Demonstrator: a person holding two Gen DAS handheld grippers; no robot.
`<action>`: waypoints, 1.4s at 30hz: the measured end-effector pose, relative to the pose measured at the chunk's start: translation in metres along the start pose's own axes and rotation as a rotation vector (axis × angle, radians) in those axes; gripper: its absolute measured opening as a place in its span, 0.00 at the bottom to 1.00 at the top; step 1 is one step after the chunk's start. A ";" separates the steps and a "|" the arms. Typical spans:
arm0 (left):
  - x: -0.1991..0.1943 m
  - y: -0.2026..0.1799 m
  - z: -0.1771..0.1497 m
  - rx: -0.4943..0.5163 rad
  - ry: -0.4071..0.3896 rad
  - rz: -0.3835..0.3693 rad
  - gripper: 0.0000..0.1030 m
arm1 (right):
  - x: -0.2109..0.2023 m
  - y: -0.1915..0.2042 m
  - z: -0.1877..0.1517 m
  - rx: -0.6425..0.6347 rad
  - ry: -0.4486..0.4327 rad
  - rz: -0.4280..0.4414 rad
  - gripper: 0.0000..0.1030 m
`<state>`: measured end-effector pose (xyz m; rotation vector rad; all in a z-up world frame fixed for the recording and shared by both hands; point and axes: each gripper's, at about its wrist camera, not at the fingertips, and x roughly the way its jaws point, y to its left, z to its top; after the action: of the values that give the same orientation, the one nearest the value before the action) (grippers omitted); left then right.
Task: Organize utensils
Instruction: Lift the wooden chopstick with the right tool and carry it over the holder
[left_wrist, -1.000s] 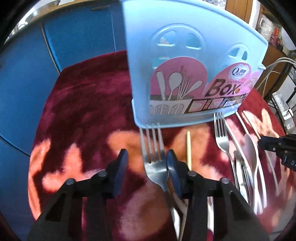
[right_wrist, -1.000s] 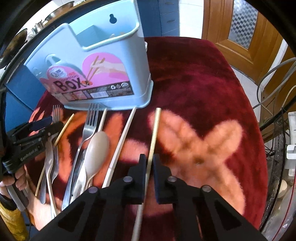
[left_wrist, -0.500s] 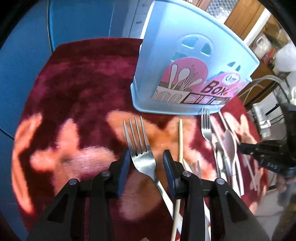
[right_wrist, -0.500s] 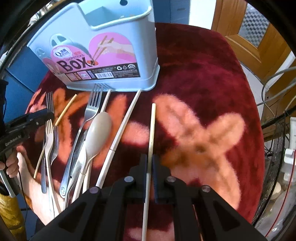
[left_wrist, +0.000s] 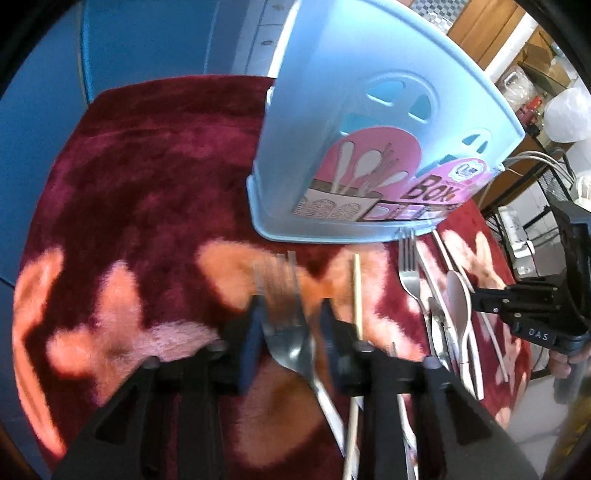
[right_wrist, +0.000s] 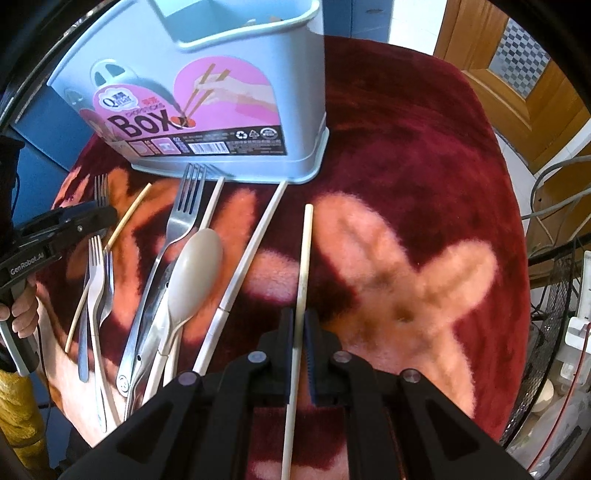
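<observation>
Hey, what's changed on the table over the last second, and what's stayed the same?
The left gripper has narrowed around the metal fork: its jaws are closing, the fork's head between them, though blur hides whether the pads touch. The right gripper stays clamped on the pale chopstick. The blue utensil box and the other cutlery lie as before.

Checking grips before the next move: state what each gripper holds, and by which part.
The right gripper is shut on a pale chopstick, gripped along its shaft. The left gripper is closing around a metal fork at its head, pads not clearly pressing yet.
</observation>
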<state>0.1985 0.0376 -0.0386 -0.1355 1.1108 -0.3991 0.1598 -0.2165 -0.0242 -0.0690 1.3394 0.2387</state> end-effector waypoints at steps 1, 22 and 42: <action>0.000 0.000 -0.001 -0.008 -0.005 -0.012 0.18 | -0.001 -0.001 -0.002 0.005 -0.013 0.009 0.07; -0.089 -0.024 -0.036 0.065 -0.326 0.083 0.00 | -0.068 -0.001 -0.057 0.088 -0.314 0.113 0.06; -0.201 -0.060 -0.020 0.114 -0.735 0.240 0.00 | -0.150 0.025 -0.053 0.093 -0.809 0.114 0.06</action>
<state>0.0888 0.0599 0.1398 -0.0382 0.3702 -0.1672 0.0722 -0.2219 0.1108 0.1696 0.5461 0.2617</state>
